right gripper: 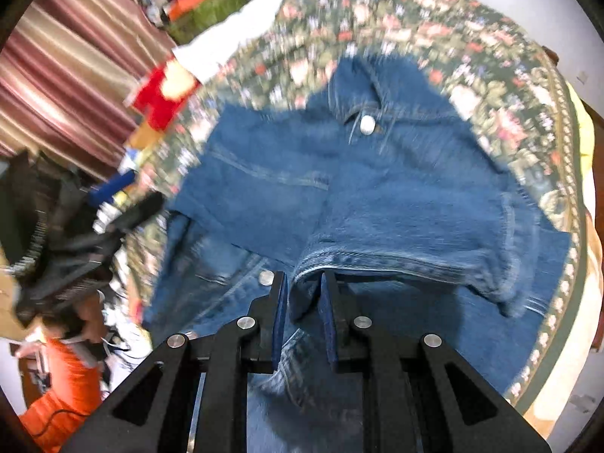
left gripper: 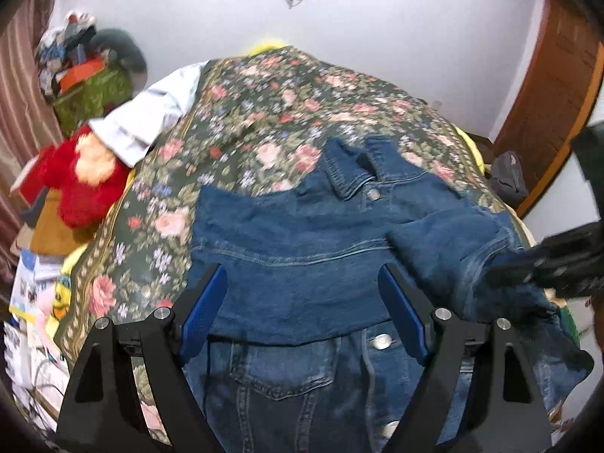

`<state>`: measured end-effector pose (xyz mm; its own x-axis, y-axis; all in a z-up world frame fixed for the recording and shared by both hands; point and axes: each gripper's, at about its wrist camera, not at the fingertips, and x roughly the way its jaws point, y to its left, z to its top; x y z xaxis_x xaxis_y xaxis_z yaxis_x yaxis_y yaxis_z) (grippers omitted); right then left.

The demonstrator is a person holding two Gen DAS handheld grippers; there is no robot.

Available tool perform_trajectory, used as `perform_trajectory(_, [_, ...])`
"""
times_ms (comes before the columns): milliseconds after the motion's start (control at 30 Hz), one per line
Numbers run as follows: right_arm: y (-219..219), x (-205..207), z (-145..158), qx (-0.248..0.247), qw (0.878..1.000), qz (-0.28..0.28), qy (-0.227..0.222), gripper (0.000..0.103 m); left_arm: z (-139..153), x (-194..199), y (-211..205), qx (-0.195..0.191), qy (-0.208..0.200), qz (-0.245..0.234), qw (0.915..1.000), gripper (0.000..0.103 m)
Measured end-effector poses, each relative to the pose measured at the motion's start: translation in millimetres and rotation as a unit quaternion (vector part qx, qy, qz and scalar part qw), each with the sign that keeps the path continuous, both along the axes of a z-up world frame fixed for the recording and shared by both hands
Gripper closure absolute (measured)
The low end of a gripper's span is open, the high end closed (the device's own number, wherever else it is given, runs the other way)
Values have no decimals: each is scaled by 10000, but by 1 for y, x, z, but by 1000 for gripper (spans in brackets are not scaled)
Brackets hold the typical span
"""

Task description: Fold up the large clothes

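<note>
A blue denim jacket (left gripper: 302, 249) lies front up on the floral bedspread (left gripper: 264, 113), collar toward the wall, one sleeve folded across its chest. My left gripper (left gripper: 302, 287) is open and empty, hovering over the jacket's middle. My right gripper (right gripper: 304, 283) is shut on the cuff of the other sleeve (right gripper: 377, 260) and holds it over the jacket (right gripper: 302, 173). The right gripper also shows in the left wrist view (left gripper: 528, 268), at the right, gripping that sleeve. The left gripper appears blurred at the left of the right wrist view (right gripper: 124, 207).
A red plush toy (left gripper: 83, 185) and a white pillow (left gripper: 151, 117) lie at the bed's left edge. Clutter and a green bag (left gripper: 90, 90) stand by the striped curtain. A wooden door (left gripper: 555, 94) is at the right. A dark bag (left gripper: 507, 173) sits on the floor.
</note>
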<state>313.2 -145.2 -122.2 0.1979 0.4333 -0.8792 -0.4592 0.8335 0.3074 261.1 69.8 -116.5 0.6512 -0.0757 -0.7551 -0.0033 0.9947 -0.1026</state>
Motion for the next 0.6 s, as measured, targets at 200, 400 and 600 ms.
perform_trajectory(200, [-70,-8,46,31,9943,-677,-826,89,17,17,-50,248,-110,-484,9985,21])
perform_trajectory(400, [-140,-18,46,-693,9805,-1185,-1404,89,9,47,-130,455,135,-1329,9900,21])
perform_trajectory(600, [-169,-20,4,-824,9845,-1208,-966,89,-37,74,-202,1134,670,-2029,9703,21])
